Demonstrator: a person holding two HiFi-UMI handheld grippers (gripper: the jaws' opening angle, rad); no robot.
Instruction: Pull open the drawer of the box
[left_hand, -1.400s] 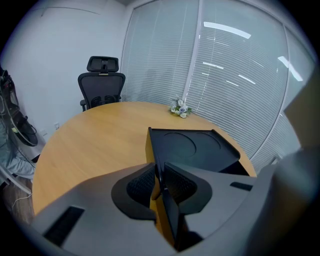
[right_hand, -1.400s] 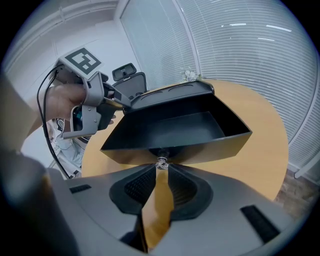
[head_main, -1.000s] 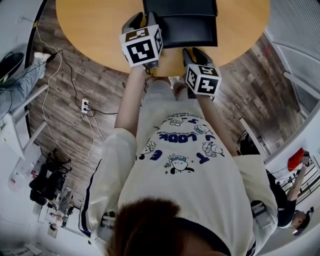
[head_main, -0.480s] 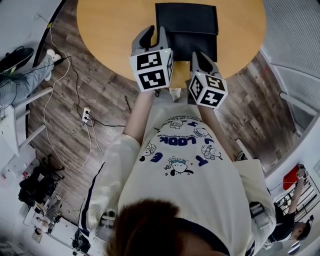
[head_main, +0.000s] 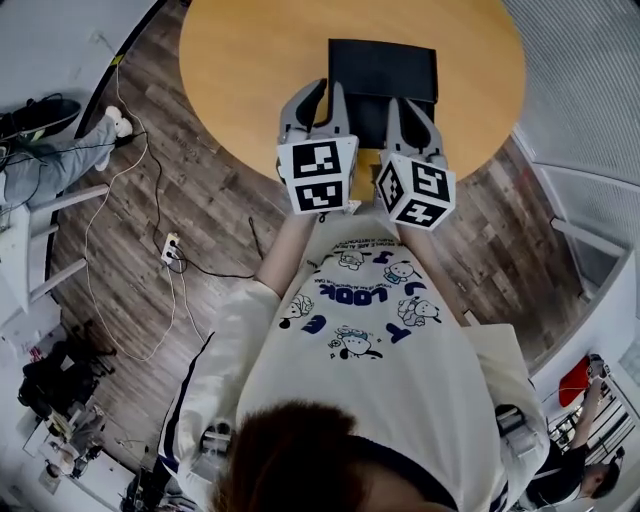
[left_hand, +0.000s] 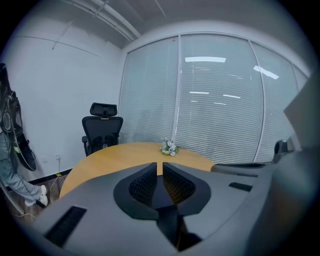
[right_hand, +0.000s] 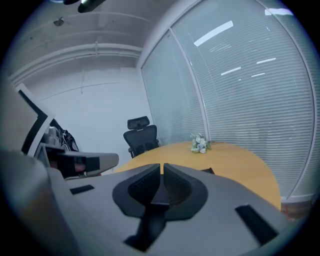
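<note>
The round wooden table (head_main: 240, 80) carries just the black box (head_main: 383, 68), set close to the edge nearest the person, with one side turned toward them, presumably so the drawer can slide out that way. From here I can't tell whether the drawer is out at all. The left gripper (left_hand: 160, 165) and right gripper (right_hand: 162, 166) hang side by side above that near edge, clear of the box. Each pair of jaws has just been closing and now stands drawn almost together, with nothing between them. To me this looks like a resting pose, not a grip.
</note>
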